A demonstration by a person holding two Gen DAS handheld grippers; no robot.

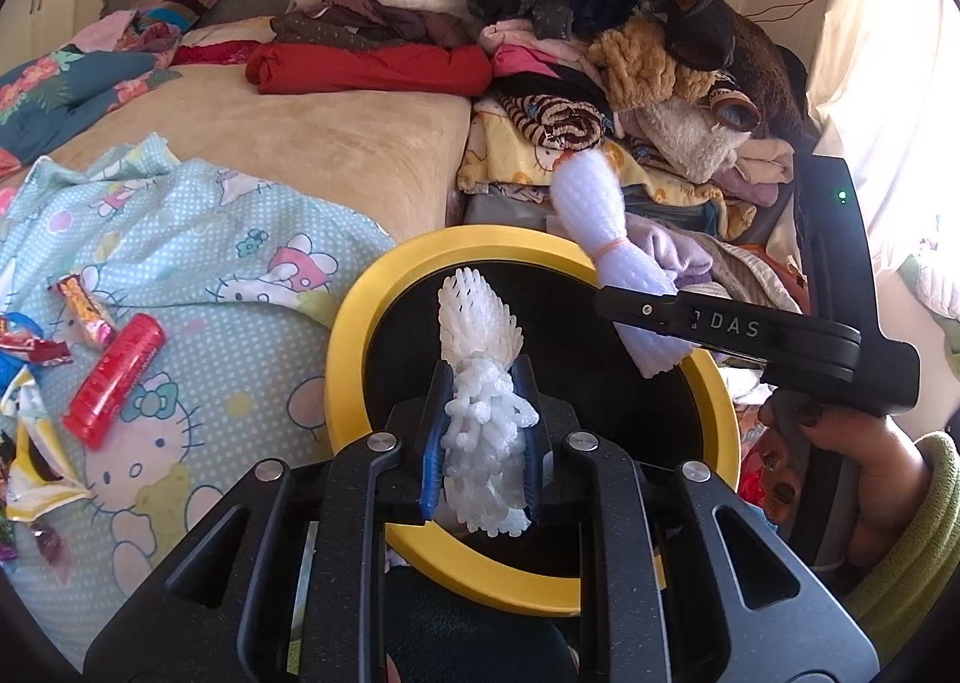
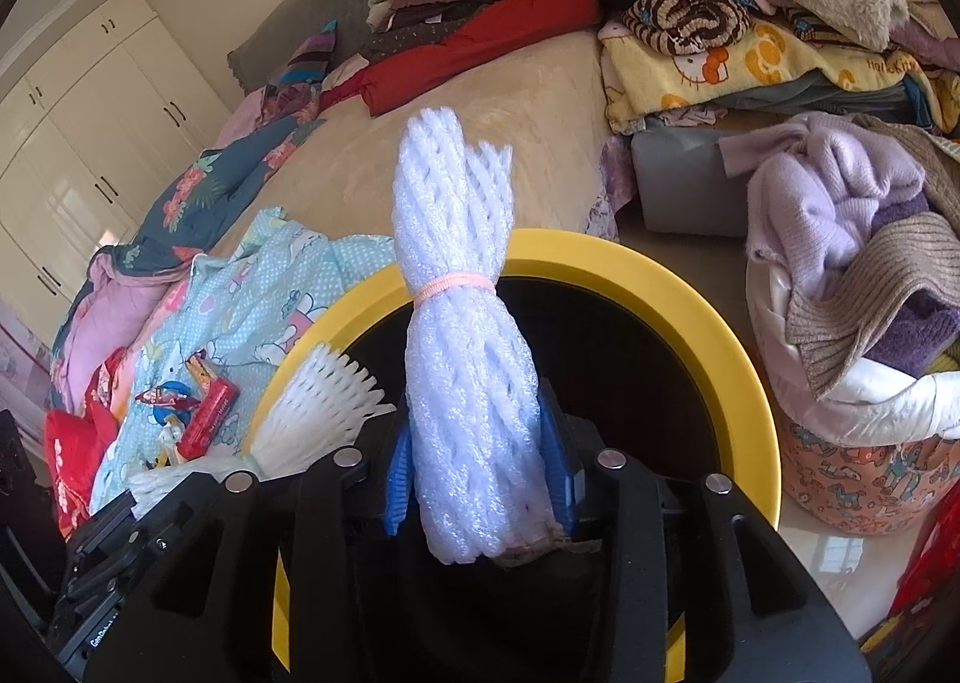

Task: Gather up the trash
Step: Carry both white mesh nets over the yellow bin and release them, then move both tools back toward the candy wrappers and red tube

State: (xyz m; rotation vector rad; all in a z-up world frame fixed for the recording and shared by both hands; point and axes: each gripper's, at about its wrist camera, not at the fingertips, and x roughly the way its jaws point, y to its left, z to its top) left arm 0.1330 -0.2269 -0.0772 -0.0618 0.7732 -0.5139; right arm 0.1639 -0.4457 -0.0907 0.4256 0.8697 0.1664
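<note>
A yellow-rimmed bin (image 1: 348, 359) with a black inside stands beside the bed; it also shows in the right wrist view (image 2: 708, 299). My left gripper (image 1: 485, 431) is shut on a white foam fruit net (image 1: 480, 359) and holds it over the bin's opening. My right gripper (image 2: 480, 443) is shut on a bundle of white foam nets (image 2: 462, 287) tied with a pink rubber band, also above the bin. The right gripper and its bundle (image 1: 591, 227) show in the left wrist view at the bin's far right rim. The left gripper's net (image 2: 324, 401) shows in the right wrist view.
Wrappers and a red packet (image 1: 114, 389) lie on the Hello Kitty sheet (image 1: 198, 263) left of the bin. A pile of clothes (image 1: 540, 23) covers the back of the bed. A basket of knitwear (image 2: 852, 323) stands right of the bin.
</note>
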